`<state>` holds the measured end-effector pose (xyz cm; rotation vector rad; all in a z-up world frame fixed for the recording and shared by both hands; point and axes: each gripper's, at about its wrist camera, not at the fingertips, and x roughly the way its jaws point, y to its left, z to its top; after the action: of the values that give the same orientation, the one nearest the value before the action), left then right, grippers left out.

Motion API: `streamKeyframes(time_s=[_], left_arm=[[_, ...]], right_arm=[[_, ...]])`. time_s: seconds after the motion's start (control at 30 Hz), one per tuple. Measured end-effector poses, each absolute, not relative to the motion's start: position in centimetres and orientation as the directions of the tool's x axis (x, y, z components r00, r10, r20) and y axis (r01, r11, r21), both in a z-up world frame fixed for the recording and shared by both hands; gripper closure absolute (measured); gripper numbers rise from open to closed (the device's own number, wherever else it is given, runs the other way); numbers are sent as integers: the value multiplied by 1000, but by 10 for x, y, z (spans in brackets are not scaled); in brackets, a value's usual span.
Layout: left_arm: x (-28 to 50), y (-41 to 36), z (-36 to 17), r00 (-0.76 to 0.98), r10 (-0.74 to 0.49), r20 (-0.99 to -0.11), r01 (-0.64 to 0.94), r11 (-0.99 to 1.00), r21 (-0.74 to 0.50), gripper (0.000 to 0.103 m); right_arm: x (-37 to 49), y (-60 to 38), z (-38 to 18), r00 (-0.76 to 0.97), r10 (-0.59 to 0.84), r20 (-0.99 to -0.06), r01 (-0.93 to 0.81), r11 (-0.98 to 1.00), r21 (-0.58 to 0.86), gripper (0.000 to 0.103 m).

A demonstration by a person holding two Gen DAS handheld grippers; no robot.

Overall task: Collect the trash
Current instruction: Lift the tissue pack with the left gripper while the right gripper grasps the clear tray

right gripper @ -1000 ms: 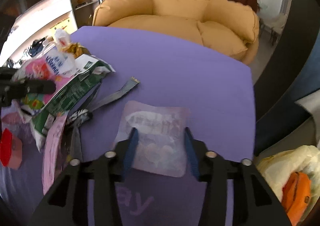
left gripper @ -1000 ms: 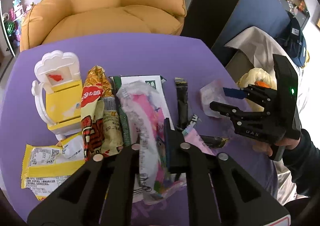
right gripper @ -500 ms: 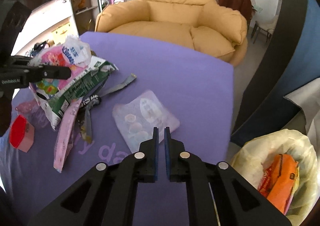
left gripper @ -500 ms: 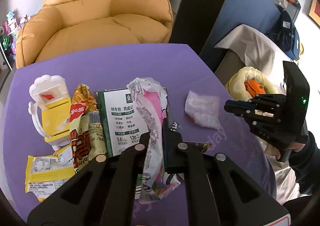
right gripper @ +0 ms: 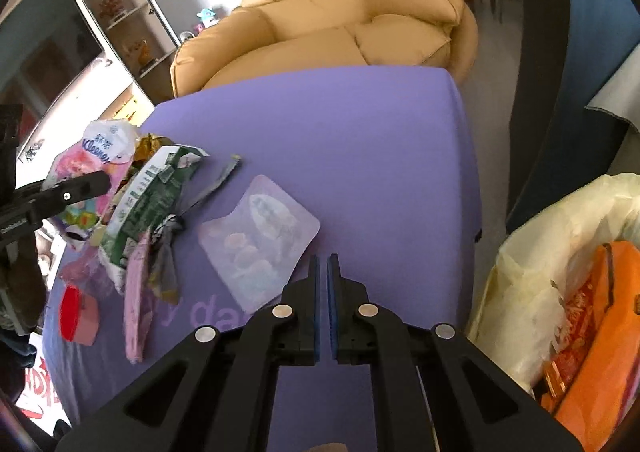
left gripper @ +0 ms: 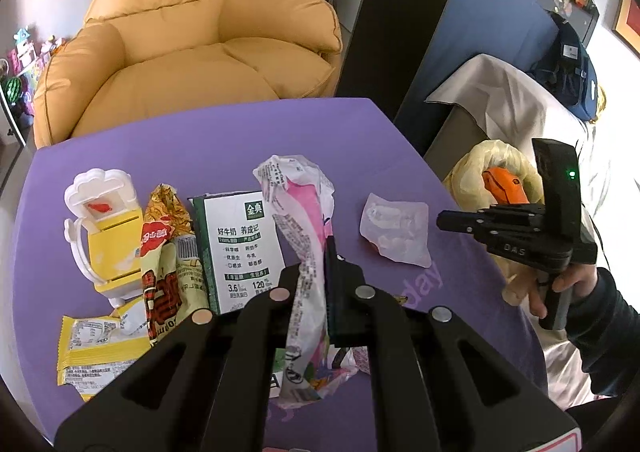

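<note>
My left gripper (left gripper: 318, 264) is shut on a pink and white Kleenex tissue wrapper (left gripper: 304, 211) and holds it above the purple table (left gripper: 180, 143). The wrapper also shows in the right wrist view (right gripper: 96, 155). My right gripper (right gripper: 323, 264) is shut and empty, just above the table's near edge, beside a clear blister pack (right gripper: 260, 240) that lies flat. It shows at the right in the left wrist view (left gripper: 444, 219). A pale trash bag (right gripper: 540, 252) with an orange packet (right gripper: 592, 324) stands off the table's right side.
On the table lie a green milk carton (left gripper: 240, 248), a red and yellow snack wrapper (left gripper: 160, 260), a yellow packet (left gripper: 96, 348), a yellow and white toy (left gripper: 104, 236), a pink strip (right gripper: 136, 312) and a red cap (right gripper: 76, 312). A tan armchair (left gripper: 192, 39) stands beyond.
My left gripper has lifted the tissue wrapper higher off the table. My right gripper has shut empty, drawn back from the blister pack and swung right toward the trash bag.
</note>
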<state>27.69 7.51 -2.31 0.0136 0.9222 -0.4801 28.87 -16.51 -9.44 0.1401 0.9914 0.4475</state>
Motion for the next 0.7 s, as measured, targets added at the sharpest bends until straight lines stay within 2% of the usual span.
streamKeyframes(time_s=[0.1,0.13,0.2,0.23,0.27,0.4,0.5,0.7], left_arm=[[279,77,-28,492,-392,-777,394,896,-203,100],[280,78,-30,487,-392,-780,391,897,-207,100],[282,81,-34,478,-389,-788,378,900,-215,100],[282,83,-35,475,-388,-790,373,902,-218,100],[282,84,-36,473,-387,-792,368,903,-222,100],[283,95,-41,466,-384,-797,344,909,-237,100],[285,101,-44,466,-382,-798,327,913,-245,100],[284,108,-49,458,-385,-802,308,914,-263,100]], right_arm=[[296,-155,-100,429,497,-754,-329,864,382,96],[298,-151,-102,414,525,-744,-338,847,410,93],[300,-145,-105,397,569,-720,-351,819,454,76],[299,-142,-104,405,590,-699,-362,805,470,57],[299,-141,-103,411,595,-690,-364,802,474,46],[295,-145,-96,446,573,-688,-355,818,452,46],[298,-142,-102,391,570,-723,-351,818,456,46],[305,-113,-97,428,504,-750,-424,845,326,46]])
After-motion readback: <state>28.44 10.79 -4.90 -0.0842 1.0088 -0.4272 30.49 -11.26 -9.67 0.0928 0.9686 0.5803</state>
